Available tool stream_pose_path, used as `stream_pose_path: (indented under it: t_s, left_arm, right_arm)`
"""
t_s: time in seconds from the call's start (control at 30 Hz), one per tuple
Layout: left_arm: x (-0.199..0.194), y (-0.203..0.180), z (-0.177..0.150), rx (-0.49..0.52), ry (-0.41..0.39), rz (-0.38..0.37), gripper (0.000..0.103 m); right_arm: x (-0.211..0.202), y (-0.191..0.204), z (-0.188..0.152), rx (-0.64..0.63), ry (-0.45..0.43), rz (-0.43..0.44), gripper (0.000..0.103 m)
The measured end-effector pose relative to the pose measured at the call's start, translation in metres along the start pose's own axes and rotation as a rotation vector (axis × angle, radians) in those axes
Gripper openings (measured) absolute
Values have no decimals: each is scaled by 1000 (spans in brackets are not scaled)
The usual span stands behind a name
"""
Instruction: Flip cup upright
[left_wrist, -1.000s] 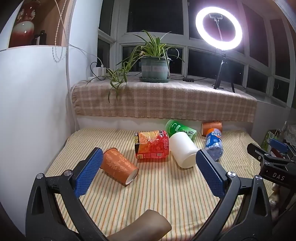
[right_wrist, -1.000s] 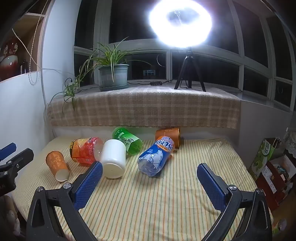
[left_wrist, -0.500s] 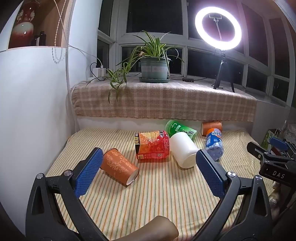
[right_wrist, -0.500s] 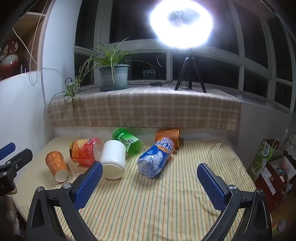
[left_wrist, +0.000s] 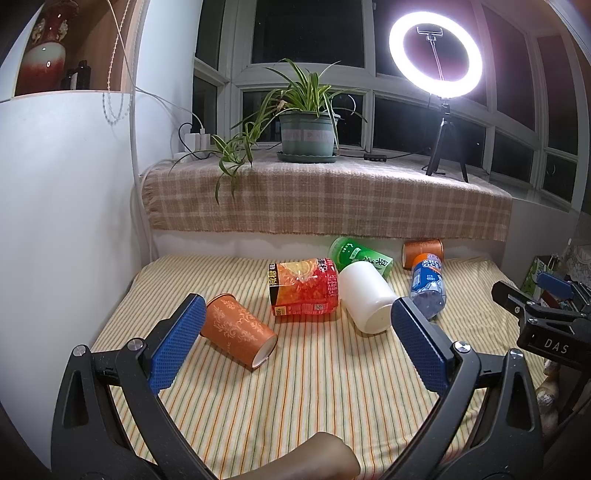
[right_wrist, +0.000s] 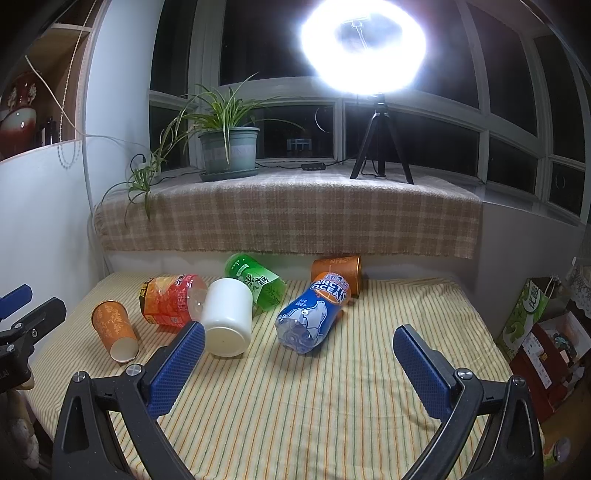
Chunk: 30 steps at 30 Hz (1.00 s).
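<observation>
An orange patterned paper cup lies on its side on the striped cloth, mouth toward me; it also shows in the right wrist view. A white cup lies on its side beside it, also in the right wrist view. A second orange cup lies at the back, also in the right wrist view. My left gripper is open and empty, held short of the cups. My right gripper is open and empty, in front of the white cup and blue bottle.
A red-orange bottle, a green bottle and a blue Arctic Ocean bottle lie among the cups. A checked-cloth ledge with a potted plant and ring light stands behind. White wall at left. Boxes at right.
Both grippers have stayed nearly still and open. The hand at the bottom edge of the left wrist view has shifted to the right. The cups and bottles have not moved.
</observation>
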<state>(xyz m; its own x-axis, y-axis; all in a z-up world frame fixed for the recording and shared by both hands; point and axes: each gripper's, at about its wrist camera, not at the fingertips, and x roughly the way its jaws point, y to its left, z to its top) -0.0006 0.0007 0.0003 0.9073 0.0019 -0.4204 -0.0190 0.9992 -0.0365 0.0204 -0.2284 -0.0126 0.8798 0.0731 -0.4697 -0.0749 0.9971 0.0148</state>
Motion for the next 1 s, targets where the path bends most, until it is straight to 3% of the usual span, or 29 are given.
stream_pose_path:
  t_s: [1.0]
  left_arm:
    - [2, -2, -2, 1, 7, -1, 102]
  right_arm:
    - [4, 1, -2, 1, 10, 7, 103]
